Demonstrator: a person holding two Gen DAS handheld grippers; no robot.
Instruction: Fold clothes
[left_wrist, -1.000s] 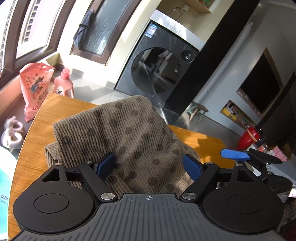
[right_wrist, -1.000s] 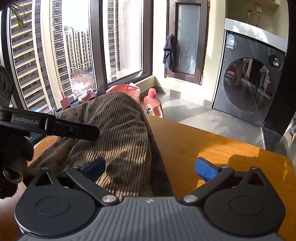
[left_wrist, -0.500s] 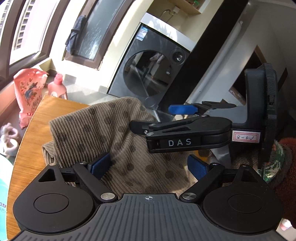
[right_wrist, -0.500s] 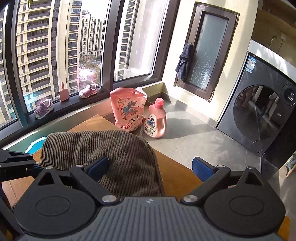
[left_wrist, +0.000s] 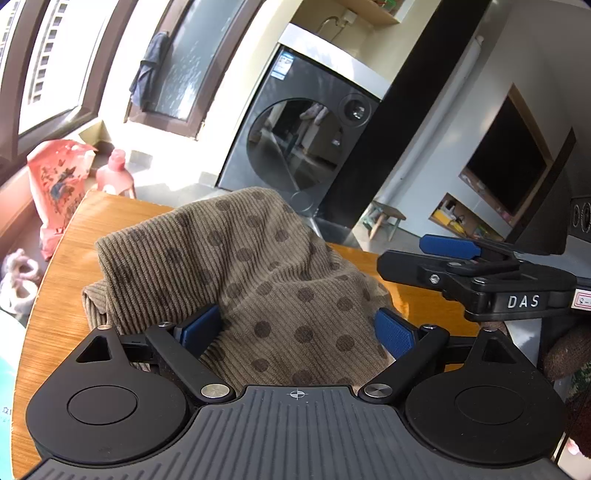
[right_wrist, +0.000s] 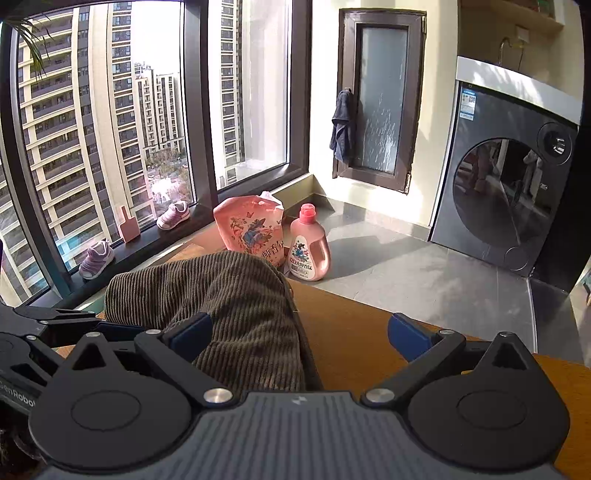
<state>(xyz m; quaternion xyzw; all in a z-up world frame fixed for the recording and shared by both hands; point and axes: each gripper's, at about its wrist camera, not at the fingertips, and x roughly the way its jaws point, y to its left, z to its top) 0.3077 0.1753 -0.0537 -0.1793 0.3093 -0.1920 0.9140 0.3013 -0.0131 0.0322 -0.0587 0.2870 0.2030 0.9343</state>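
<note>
Brown ribbed corduroy garment with dark polka dots (left_wrist: 258, 273) lies bunched in a soft heap on the orange wooden worktop (left_wrist: 62, 280), close to the worktop's rounded far corner. In the left wrist view the left gripper (left_wrist: 295, 328) hovers low over the near part of the heap with its jaws spread wide apart, and the blue pads (left_wrist: 199, 328) sit on either side of the cloth without pinching it. The right gripper (left_wrist: 448, 246) shows at the right edge of that view, just beside the garment and above the worktop. In the right wrist view the right gripper (right_wrist: 301, 330) has its jaws released and wide; the left pad rests against the heap (right_wrist: 236, 306), while the right pad stands over bare wood (right_wrist: 369, 332). Beyond the worktop, on the grey tiled floor, stand a pink detergent bottle (right_wrist: 308, 249) and a pink refill pouch (right_wrist: 251, 230), touching each other. A dark grey front-loading washing machine (left_wrist: 306, 151) stands against the far wall.
</note>
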